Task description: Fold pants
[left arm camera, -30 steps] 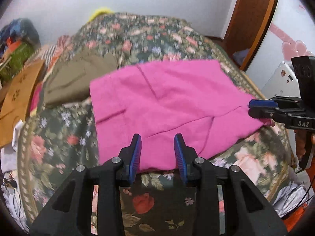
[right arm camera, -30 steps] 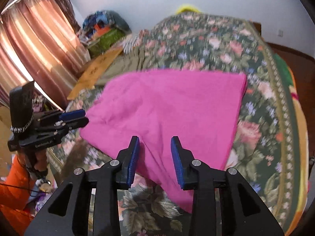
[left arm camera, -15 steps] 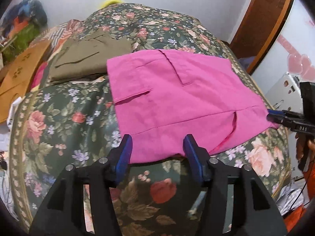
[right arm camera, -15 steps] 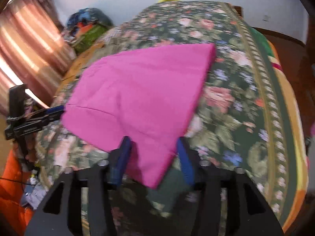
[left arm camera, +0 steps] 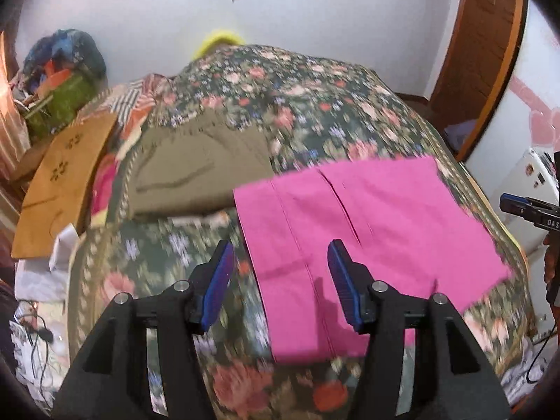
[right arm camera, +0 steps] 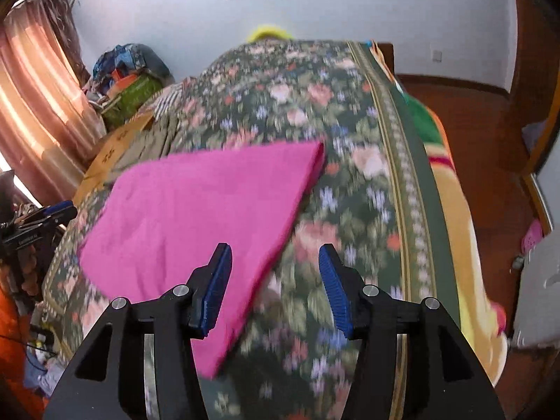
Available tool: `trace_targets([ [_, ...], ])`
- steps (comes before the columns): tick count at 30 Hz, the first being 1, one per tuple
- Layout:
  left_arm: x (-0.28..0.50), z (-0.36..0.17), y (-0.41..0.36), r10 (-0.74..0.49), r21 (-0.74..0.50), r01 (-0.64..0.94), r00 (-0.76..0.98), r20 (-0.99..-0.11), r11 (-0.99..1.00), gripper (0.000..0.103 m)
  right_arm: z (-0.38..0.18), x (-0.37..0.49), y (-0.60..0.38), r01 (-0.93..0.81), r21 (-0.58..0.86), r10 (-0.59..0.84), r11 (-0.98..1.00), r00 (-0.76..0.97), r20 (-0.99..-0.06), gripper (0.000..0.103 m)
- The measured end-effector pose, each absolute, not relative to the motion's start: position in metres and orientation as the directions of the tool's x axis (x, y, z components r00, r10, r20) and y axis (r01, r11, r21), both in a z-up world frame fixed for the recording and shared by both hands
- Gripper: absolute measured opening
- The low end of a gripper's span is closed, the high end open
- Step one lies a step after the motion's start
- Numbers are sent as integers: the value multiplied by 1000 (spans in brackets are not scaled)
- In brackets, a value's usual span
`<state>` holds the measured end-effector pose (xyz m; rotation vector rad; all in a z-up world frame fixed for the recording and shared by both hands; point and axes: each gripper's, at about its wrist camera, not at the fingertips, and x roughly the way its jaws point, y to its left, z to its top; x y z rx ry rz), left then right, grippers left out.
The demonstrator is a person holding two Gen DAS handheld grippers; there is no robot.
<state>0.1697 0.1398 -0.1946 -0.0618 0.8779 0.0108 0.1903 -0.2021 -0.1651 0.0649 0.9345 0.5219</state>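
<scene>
Folded pink pants (left arm camera: 367,217) lie flat on the floral bedspread (left arm camera: 297,98). My left gripper (left arm camera: 280,255) hovers open above their left edge, its blue pads apart with nothing pressed between them. In the right wrist view the pants (right arm camera: 210,203) sit left of centre. My right gripper (right arm camera: 274,259) stands open over their right edge and the bedspread (right arm camera: 350,122), holding nothing. Each gripper shows in the other's view: the right gripper (left arm camera: 525,206) at the right rim, the left gripper (right arm camera: 45,217) at the left rim.
Folded olive pants (left arm camera: 196,168) lie on the bed behind the pink ones. A cardboard sheet (left arm camera: 63,182) and a heap of bags (left arm camera: 63,80) are at the far left. A wooden door (left arm camera: 479,35) stands at the right, curtains (right arm camera: 35,105) at the left.
Both grippers' jaws have widened and let go of the pants' near edge. The left gripper has moved left and up, the right gripper to the right. The pants lie flat.
</scene>
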Motion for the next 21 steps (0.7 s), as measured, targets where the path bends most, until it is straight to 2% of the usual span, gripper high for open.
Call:
trace_targets([
  [9,242,-222,172,5,-74,-112,586,-810,991,55,-171,254,-180,-411,269,459,871,488,-742,48],
  [17,278,-256,198,-83,-188,-148,528,-845,971,50,-203,309,-171,-378,280,439,882,448,-779,48],
  [21,283,-273,192,-104,-194,-134,498,-861,972,49,-227,329,-168,-348,327,455,879,400,-795,47],
])
